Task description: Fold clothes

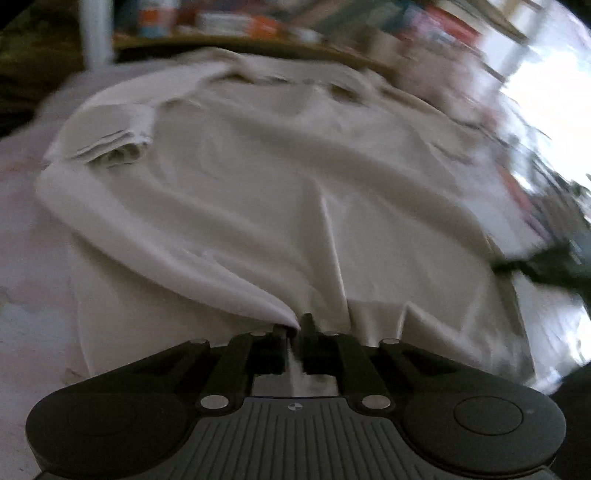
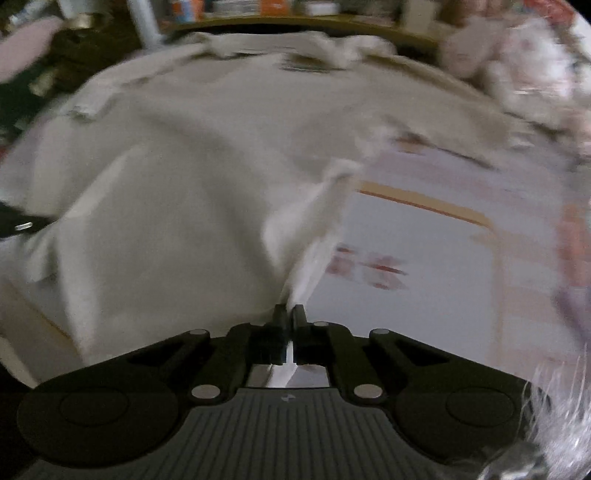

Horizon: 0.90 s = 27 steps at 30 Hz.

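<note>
The bed (image 2: 424,236), under a pale printed sheet, carries a white shirt (image 1: 295,177) spread nearly flat over most of it, collar end far from the cameras and a cuffed short sleeve (image 1: 110,140) lying out to the left. The shirt looks light, soft and limp: it sags into ridges between the two holds and would probably slip or bunch if pulled unevenly. Its near hem corners seem the sensible places to take it, and both are taken. The left claw (image 1: 293,326) is nipped narrow on a gathered point of hem; the right claw (image 2: 289,314) is likewise closed on a lifted edge fold. No containers show clearly; the shelf (image 2: 258,18) clutter behind is blurred.
</note>
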### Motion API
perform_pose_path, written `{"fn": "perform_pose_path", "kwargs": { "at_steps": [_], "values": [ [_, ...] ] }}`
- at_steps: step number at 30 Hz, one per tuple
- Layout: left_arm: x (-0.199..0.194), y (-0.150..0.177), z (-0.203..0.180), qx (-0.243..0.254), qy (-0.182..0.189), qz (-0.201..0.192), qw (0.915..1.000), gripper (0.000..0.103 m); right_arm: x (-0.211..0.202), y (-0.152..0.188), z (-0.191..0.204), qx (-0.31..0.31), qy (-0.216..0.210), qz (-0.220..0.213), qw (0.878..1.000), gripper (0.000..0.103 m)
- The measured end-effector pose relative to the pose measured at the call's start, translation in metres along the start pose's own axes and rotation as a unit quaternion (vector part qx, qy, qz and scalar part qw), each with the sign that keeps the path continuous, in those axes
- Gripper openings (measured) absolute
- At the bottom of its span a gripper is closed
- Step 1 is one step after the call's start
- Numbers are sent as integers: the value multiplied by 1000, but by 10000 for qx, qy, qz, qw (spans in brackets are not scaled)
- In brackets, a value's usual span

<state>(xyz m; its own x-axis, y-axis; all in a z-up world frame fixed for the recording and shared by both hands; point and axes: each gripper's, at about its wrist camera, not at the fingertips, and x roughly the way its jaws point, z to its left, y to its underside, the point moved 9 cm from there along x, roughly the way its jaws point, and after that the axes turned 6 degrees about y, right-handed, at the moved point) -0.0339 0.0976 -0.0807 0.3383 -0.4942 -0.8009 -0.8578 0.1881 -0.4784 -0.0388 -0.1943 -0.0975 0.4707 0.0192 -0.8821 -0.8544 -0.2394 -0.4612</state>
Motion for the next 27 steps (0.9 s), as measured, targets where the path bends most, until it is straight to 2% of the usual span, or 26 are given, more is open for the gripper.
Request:
{"fn": "perform_pose_path", "kwargs": {
  "at_steps": [1, 4, 6, 11, 13, 14, 16, 19, 21, 22, 25, 27],
  "values": [
    [-2, 3, -6, 114, 91, 58, 9999, 13, -2, 6, -14, -21, 226, 25, 9997, 3],
    [-11, 9, -19, 428, 267, 169, 9986, 16, -4, 17, -34, -95, 535, 108, 9985, 3],
    [-21, 7, -18, 549, 209, 153, 9982, 25, -6, 24, -45, -145, 721, 163, 9972, 3],
    [-44, -21, 9, 649, -536, -320, 9959, 33, -7, 36, -68, -234, 1305, 236, 9909, 3],
    [-40, -35, 20, 712, -976, -477, 9915, 41, -8, 35, -67, -134, 1336, 247, 9906, 5],
    [-37, -41, 26, 738, -1196, -544, 9886, 49, -10, 33, -66, -68, 1289, 216, 9914, 7],
    [-32, -52, 43, 455, -1591, -727, 9835, 53, -20, 26, -60, 20, 1191, -14, 9929, 24],
    [-31, -59, 80, -535, -1708, -1092, 9778, 53, -33, 16, -45, 17, 1075, -353, 9936, 26],
    [-26, -59, 101, -1186, -1625, -1263, 9714, 49, -37, 12, -31, -21, 914, -470, 9947, 27],
    [-23, -60, 108, -1346, -1622, -1222, 9699, 46, -37, 12, -23, -48, 832, -479, 9954, 27],
    [-12, -64, 114, -1303, -1582, -1014, 9735, 41, -34, 15, -1, -137, 624, -439, 9970, 27],
    [-7, -64, 118, -1339, -1472, -913, 9757, 4, -29, 17, 10, -218, 560, -336, 9976, 27]
  ]
}}
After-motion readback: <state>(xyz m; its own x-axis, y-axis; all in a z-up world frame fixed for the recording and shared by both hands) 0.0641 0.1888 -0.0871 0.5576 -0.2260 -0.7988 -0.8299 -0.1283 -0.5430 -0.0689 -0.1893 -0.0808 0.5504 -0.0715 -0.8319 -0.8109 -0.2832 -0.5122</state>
